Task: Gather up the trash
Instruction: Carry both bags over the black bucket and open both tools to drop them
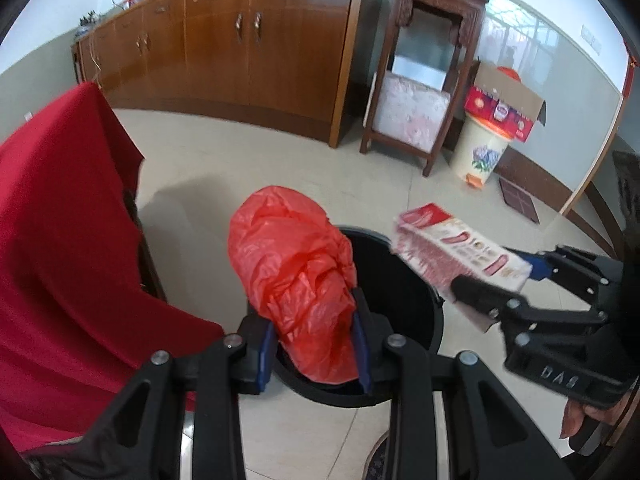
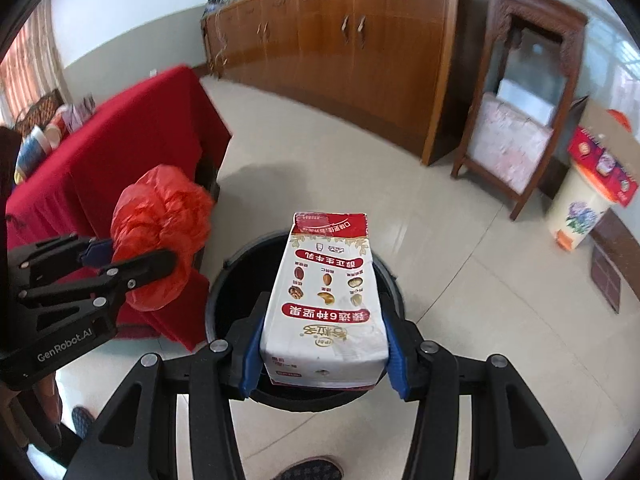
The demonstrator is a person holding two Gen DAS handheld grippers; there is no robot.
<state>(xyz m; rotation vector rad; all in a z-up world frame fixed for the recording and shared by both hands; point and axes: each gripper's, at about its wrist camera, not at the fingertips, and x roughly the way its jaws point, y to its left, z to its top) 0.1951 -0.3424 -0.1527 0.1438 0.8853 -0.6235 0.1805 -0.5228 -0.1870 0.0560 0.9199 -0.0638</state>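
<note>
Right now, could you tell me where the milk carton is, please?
The milk carton is clamped in the right tongs, centred in the right wrist view above the black bin's mouth, right of the red plastic bag.

The black bin (image 2: 224, 280) is standing open, its mouth lying clear. The red-draped table (image 2: 132, 136) is crowding it on the left. Bare floor (image 2: 460, 264) is stretching right and far toward the wooden cabinet (image 2: 340, 48).

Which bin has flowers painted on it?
The cream bin by the wall, carrying a red box, has purple flowers. The black bin beneath both grippers is plain.
</note>
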